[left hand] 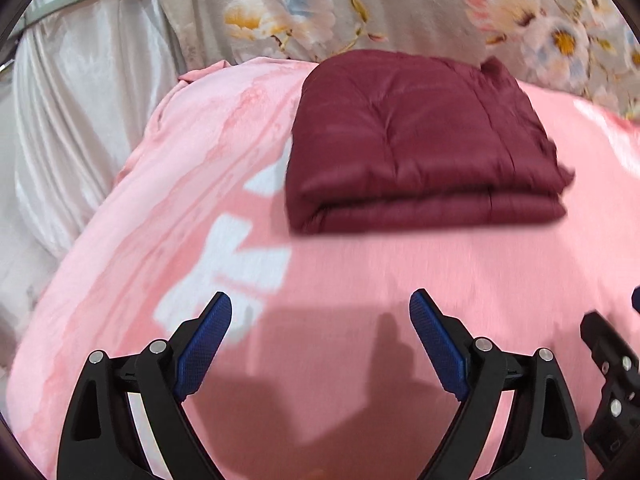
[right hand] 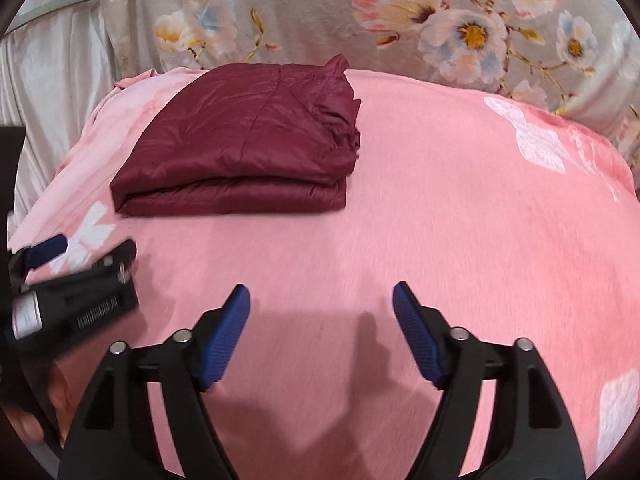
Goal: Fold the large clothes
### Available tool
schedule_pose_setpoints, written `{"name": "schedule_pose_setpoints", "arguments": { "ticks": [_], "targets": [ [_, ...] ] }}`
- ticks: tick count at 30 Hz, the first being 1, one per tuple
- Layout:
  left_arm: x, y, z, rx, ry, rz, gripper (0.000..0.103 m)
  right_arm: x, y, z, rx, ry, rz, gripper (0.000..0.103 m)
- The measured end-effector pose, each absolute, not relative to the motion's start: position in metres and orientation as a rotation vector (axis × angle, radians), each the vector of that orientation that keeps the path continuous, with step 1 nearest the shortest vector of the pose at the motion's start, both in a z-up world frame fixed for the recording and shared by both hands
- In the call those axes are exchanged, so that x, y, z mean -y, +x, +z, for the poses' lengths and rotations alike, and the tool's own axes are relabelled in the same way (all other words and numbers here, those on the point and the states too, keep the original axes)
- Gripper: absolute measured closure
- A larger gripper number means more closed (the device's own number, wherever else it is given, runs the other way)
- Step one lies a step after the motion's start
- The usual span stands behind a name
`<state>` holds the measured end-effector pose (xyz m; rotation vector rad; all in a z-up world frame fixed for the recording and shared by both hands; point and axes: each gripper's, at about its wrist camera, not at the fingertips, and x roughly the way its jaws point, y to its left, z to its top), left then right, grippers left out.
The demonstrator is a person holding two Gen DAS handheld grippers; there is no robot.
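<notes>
- Fingers of the left gripper stand wide apart with nothing between them, hovering over the pink blanket well short of the garment.
- Fingers of the right gripper are likewise spread and empty, above bare pink cloth.
- The maroon quilted garment lies folded into a thick, roughly rectangular bundle on the pink blanket, towards the far side near the floral bedding; neither gripper touches it.
- The bundle's near edge shows stacked layers with a rounded fold, while its right side is looser and ruffled.
- Judging by the sheen and stitched panels, the fabric is probably padded, light, soft and rather slippery, so layers could slide apart when lifted.
- Should it need another fold or a shift, the firmest hold would likely be on the near folded edge, pinching all layers together at both corners, not the ragged right side.
</notes>
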<state>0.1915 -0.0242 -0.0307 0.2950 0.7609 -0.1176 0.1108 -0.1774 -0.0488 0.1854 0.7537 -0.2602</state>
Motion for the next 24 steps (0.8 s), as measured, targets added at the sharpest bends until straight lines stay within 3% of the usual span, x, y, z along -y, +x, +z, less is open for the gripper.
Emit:
{"name": "schedule_pose_setpoints", "arguments": {
  "ticks": [3,6,24],
  "targets": [
    [0.015,0.173,-0.032,-0.778,0.284,-0.128,0.015,0.171,0.099,-0.05,-0.761,0.193,-0.269,0.03],
    [0.009,0.158,-0.038,-0.805,0.284,-0.122,0.015,0.164,0.086,-0.05,-0.752,0.192,-0.287,0.022],
    [0.014,0.139,-0.04,-0.772,0.335,-0.093,0.015,0.149,0.075,-0.053,-0.776,0.132,-0.311,0.022]
  ]
}}
